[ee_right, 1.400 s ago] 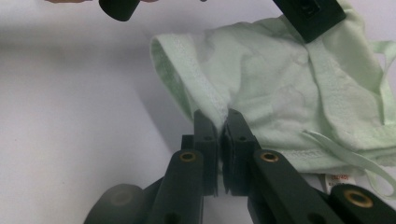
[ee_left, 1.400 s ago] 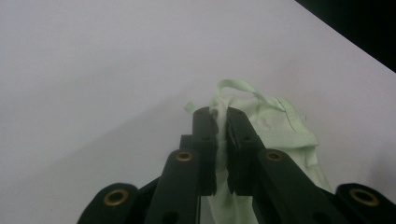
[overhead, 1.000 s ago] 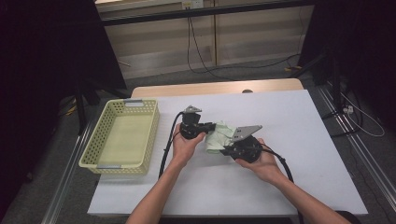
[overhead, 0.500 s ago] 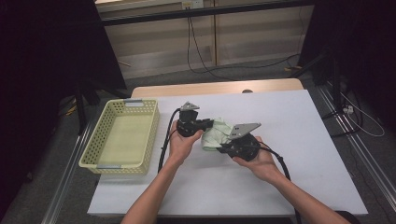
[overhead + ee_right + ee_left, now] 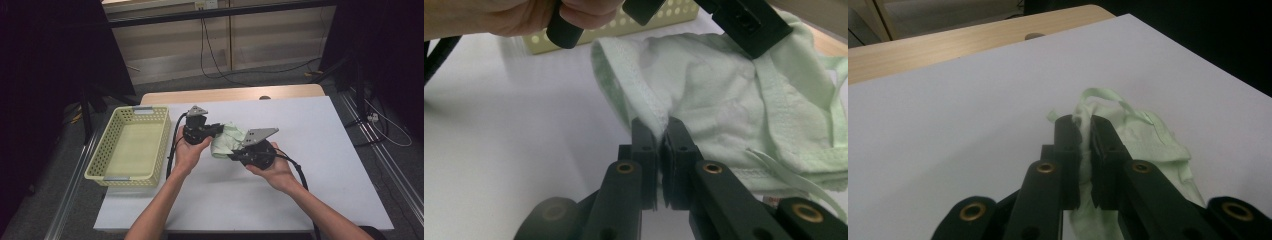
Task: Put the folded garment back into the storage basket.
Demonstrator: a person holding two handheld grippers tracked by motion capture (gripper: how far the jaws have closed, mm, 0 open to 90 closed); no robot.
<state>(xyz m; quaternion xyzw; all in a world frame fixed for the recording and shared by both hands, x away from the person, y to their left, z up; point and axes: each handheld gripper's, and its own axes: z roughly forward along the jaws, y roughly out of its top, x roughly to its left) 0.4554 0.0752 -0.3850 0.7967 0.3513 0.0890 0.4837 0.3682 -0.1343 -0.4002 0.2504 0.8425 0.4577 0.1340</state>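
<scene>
While clamped, garment [image 5: 227, 141] outside basket [image 5: 131, 146]

floor: grey carpet [image 5: 280, 75] | wall: pale panels [image 5: 270, 45] | surroundings: dark

From the high view, light fell from overhead onto my white counter [image 5: 320, 150], leaving it evenly bright, while the room around it sank into near black on both sides. Shadows under my hands stayed soft and short. That picture was a little grainy and soft. Along my left claw [image 5: 1085, 127] the near black arms were blurred and the counter had a bluish-grey cast. Along my right claw [image 5: 662, 131] the pale green cloth [image 5: 724, 85] was sharp at its stitching, the top edge blurry.
</scene>
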